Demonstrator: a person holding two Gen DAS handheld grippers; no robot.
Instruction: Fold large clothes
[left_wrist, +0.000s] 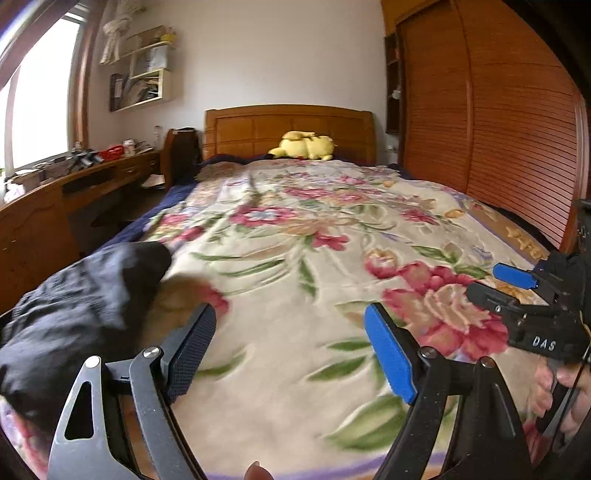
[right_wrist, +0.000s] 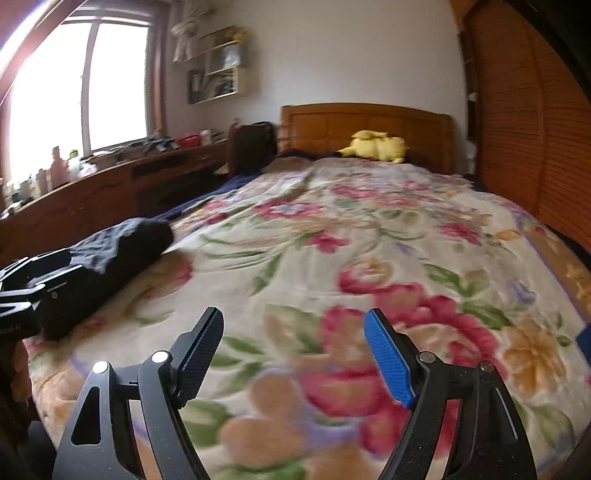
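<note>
Bedroom daylight pours through a window (right_wrist: 74, 85) on the left, above a long wooden desk (right_wrist: 110, 184) crowded with bottles and small clutter, with white wall shelves (left_wrist: 147, 70) hanging beyond it. Filling the middle of both views is a bed covered by a floral blanket (left_wrist: 295, 240), cream with red, pink and green blooms. Along the blanket's near-left edge lies the black garment (left_wrist: 85, 295), bunched into a long rumpled roll that runs from the near-left corner toward the middle of the left side. Just right of it the left tongs (left_wrist: 291, 347) hang over the blanket, jaws spread wide with nothing between them, the dark pad close beside the garment but apart from it. Further right the right tongs (right_wrist: 293, 347) likewise stand released and empty over the big red flowers; in the left wrist view they show at the right edge, gripped by a hand (left_wrist: 565, 391). At the far end a yellow plush toy (left_wrist: 304, 146) rests against the wooden headboard (left_wrist: 288, 125). Louvred wooden wardrobe doors (left_wrist: 517, 129) line the bed's right side.
</note>
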